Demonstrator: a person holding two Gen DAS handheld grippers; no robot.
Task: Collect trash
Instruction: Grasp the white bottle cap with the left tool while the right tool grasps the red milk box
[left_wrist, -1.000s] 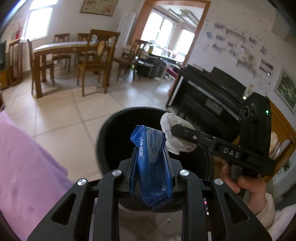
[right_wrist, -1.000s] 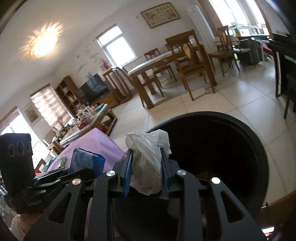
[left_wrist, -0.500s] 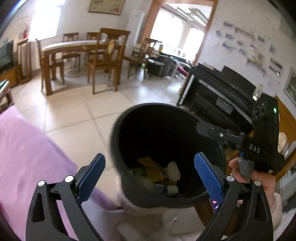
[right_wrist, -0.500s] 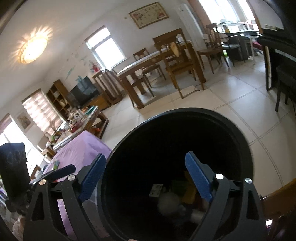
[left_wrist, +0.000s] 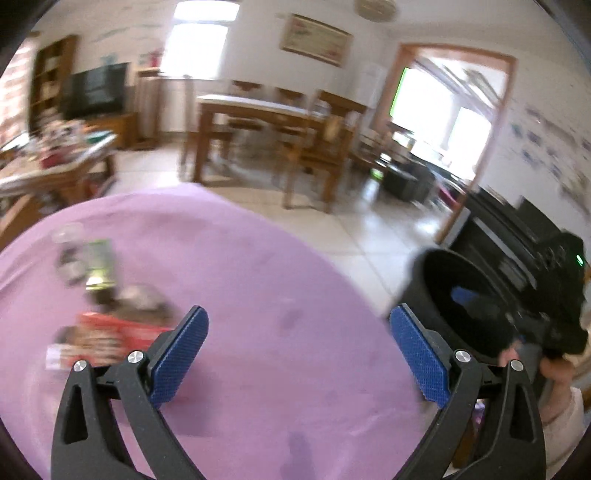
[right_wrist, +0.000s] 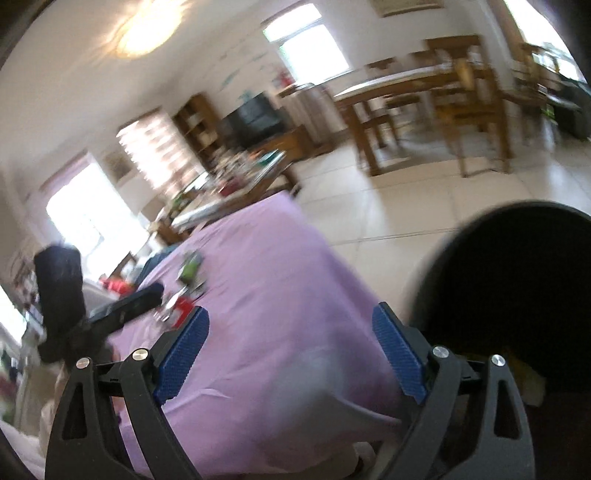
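Note:
My left gripper (left_wrist: 299, 354) is open and empty above the purple tablecloth (left_wrist: 258, 295). Blurred trash lies at the cloth's left: a red wrapper (left_wrist: 107, 336), a green and silver packet (left_wrist: 94, 262) and a dark crumpled piece (left_wrist: 136, 299). The black bin (left_wrist: 454, 295) stands off the table's right edge, with my right gripper over it. In the right wrist view my right gripper (right_wrist: 290, 350) is open and empty between the cloth (right_wrist: 266, 295) and the bin (right_wrist: 517, 280). The trash (right_wrist: 184, 291) shows far left there, beside the left gripper's body (right_wrist: 62, 295).
A wooden dining table with chairs (left_wrist: 280, 122) stands behind on the tiled floor (left_wrist: 354, 236). A cluttered coffee table (left_wrist: 48, 162) is at the left. A black piano (left_wrist: 517, 229) stands behind the bin. Both views are motion-blurred.
Both grippers opened over the bin and dropped the blue wrapper and the white tissue into it. Both then swung left towards the purple table.

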